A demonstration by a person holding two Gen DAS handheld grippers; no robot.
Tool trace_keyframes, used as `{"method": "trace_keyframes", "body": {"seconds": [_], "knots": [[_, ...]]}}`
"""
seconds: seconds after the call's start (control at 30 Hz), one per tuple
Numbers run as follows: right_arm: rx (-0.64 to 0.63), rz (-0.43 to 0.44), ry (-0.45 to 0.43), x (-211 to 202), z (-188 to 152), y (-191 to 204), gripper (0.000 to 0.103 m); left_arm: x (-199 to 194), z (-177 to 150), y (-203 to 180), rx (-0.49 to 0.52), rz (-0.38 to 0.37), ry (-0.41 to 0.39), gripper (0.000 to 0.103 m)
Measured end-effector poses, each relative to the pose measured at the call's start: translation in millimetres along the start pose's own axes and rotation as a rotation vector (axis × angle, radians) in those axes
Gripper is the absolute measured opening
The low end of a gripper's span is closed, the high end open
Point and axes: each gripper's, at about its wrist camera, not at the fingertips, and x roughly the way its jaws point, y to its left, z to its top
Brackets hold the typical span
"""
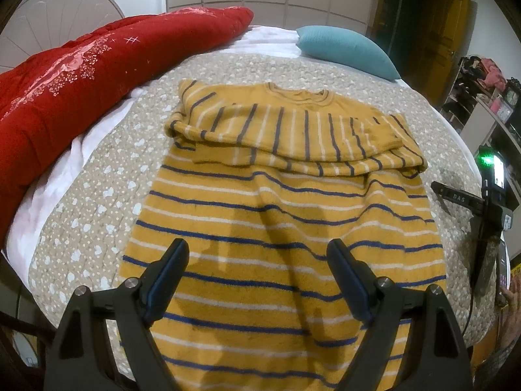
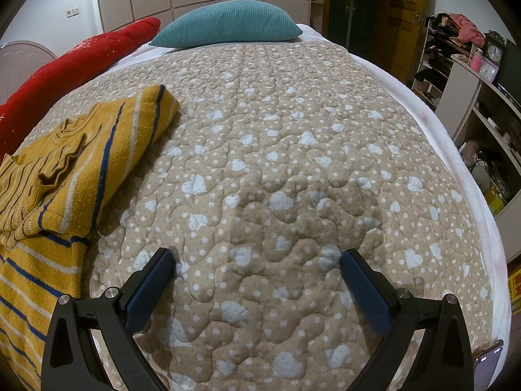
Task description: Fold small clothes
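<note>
Yellow striped sweater lies flat on the quilted bedspread, neck end far from the person, w/ both sleeves already folded across the chest so they make a band over the upper part. Hem end is nearest, lower body still spread full length.

Left gripper hangs over the hem area, jaws wide, nothing btwn them. Right gripper is off to the side over bare quilt, also wide and empty; from there the sweater sits just at its left.

Step in hand, I reckon: bring the hem up to the collar. To do it well, right gripper needs to come across to the sweater's near right corner, left to the near left corner, so both pinch at the same stripe. Grab both layers of knit, not just the top one. Lift together, carry level, lay the hem edge along the shoulders w/o dragging the sleeves out. The knit looks thick and soft, so uneven lift likely skews the fold.

Red quilt and teal pillow are well apart, no bother.
</note>
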Motion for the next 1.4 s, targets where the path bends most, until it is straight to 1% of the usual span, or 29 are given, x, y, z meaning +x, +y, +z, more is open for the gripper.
{"method": "trace_keyframes", "body": {"seconds": [0.6, 0.8, 1.0, 1.1, 1.2, 1.27, 1.3, 1.33, 1.4], "knots": [[0.0, 0.0, -0.001, 0, 0, 0, 0.103, 3, -2, -2, 0.002, -0.005, 0.004, 0.086], [0.0, 0.0, -0.001, 0, 0, 0, 0.103, -1, 0, 6, -0.029, -0.002, -0.023, 0.086], [0.0, 0.0, -0.001, 1, 0, 0, 0.103, -7, -3, 14, -0.037, 0.013, -0.069, 0.086], [0.0, 0.0, -0.002, 0, 0, 0, 0.103, -14, -3, 20, -0.048, 0.019, -0.102, 0.086], [0.0, 0.0, -0.002, 1, 0, 1, 0.103, -29, -4, 26, -0.045, 0.064, -0.174, 0.087], [0.0, 0.0, -0.002, 0, 0, 0, 0.103, -44, -6, 31, -0.046, 0.12, -0.255, 0.098], [0.0, 0.0, -0.002, 0, 0, 0, 0.103, -52, -8, 34, -0.048, 0.157, -0.31, 0.1], [0.0, 0.0, -0.003, 0, 0, 0, 0.103, -59, -8, 35, -0.048, 0.177, -0.349, 0.103], [0.0, 0.0, -0.002, 0, 0, 0, 0.103, -69, -8, 38, -0.047, 0.188, -0.411, 0.103]]}}
